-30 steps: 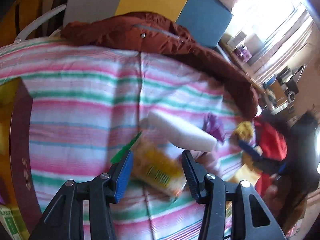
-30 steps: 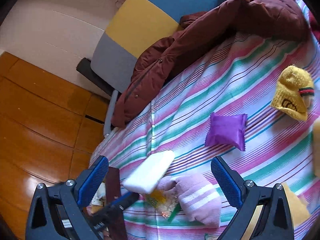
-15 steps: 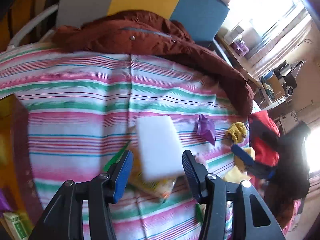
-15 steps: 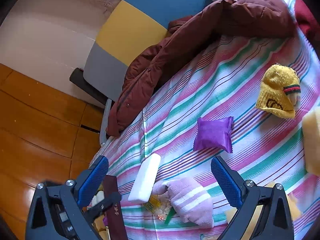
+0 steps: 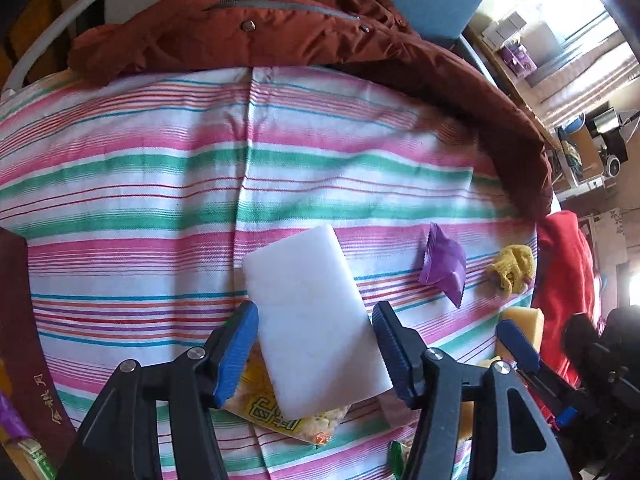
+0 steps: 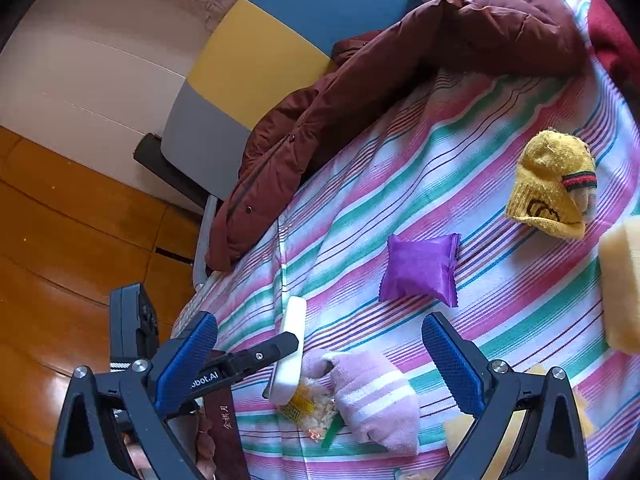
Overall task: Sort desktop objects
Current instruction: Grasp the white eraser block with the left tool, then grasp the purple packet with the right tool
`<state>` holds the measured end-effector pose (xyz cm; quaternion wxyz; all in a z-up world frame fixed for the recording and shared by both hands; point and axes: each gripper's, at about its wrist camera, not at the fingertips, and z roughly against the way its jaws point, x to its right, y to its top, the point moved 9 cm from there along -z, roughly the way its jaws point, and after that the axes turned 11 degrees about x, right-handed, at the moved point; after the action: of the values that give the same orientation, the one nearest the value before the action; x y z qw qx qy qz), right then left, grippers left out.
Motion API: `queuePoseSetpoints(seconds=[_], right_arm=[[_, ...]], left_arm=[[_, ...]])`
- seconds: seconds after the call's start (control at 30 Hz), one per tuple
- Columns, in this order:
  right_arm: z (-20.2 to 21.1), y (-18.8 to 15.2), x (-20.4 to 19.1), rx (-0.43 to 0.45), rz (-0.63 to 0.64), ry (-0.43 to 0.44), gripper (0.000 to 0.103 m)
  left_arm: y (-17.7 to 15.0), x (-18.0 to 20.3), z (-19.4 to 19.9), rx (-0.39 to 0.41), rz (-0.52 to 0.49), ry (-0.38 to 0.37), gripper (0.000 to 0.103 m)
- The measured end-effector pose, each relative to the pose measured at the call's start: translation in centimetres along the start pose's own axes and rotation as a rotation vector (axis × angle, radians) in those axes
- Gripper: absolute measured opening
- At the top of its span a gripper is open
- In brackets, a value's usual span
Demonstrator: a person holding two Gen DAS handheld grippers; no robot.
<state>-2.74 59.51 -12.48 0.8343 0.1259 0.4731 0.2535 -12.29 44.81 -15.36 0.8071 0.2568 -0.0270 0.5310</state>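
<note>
My left gripper [image 5: 316,344] is shut on a white foam block [image 5: 314,320] and holds it above the striped cloth [image 5: 160,200]; the block also shows edge-on in the right wrist view [image 6: 291,350]. Under it lies a yellow snack packet [image 5: 292,416]. My right gripper [image 6: 320,364] is open and empty above a pink striped sock [image 6: 376,392]. A purple packet [image 6: 420,268], a yellow sock [image 6: 552,184] and a yellow sponge [image 6: 620,280] lie farther right on the cloth.
A dark red jacket [image 5: 280,28] lies along the cloth's far edge against a blue, yellow and grey chair back [image 6: 260,52]. A maroon booklet [image 6: 224,428] sits at the cloth's left edge. Wooden floor [image 6: 60,260] lies beyond.
The white block has turned in my left gripper, from lying crosswise to pointing away lengthwise, and has risen off the snack packet. My right gripper has shifted slightly and stays open.
</note>
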Motion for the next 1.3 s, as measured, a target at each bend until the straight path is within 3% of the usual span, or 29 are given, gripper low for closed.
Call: queuePoseSetpoints(seconds=[0.1,0.2,0.43,0.63,0.7,0.8,1.13,1.3], right_arm=[[-0.1,-0.1,0.2,-0.003,-0.004,-0.008,0.103],[-0.2,-0.1,0.3,-0.005,-0.003,-0.014,0.103],[-0.5,-0.4,0.7,-0.011,0.008,-0.041,0.103],[-0.6,-0.3,1.1,-0.014,0.01,-0.054,0.103],[-0.7,-0.3,1.2,-0.015,0.02,-0.068,0.103],[-0.7,-0.3,1.3,-0.011,0.052,-0.093,0.103],[-0.4,1.0,2.7,0.042,0.102,-0.199,0.103],[-2.0,1.8,4.1,0.016,0.152,-0.314,0.103]], left_arm=[[0.7,-0.5,1.3,0.049,-0.001,0.007,0.064],[0.3,-1.0,0.4,-0.009,0.018,-0.001,0.066],[-0.5,0.0,-1.2,-0.049,0.022,-0.009,0.07],[-0.8,1.3,-1.4,-0.02,-0.045,0.033,0.067],[-0.8,1.3,-1.1,0.006,-0.076,0.053,0.061],[-0.8,0.8,-0.5,0.044,-0.085,0.034,0.059],[-1.0,-1.7,6.5,0.234,-0.064,-0.039,0.059],[-2.0,-3.1,9.5,0.3,-0.056,-0.062,0.059]])
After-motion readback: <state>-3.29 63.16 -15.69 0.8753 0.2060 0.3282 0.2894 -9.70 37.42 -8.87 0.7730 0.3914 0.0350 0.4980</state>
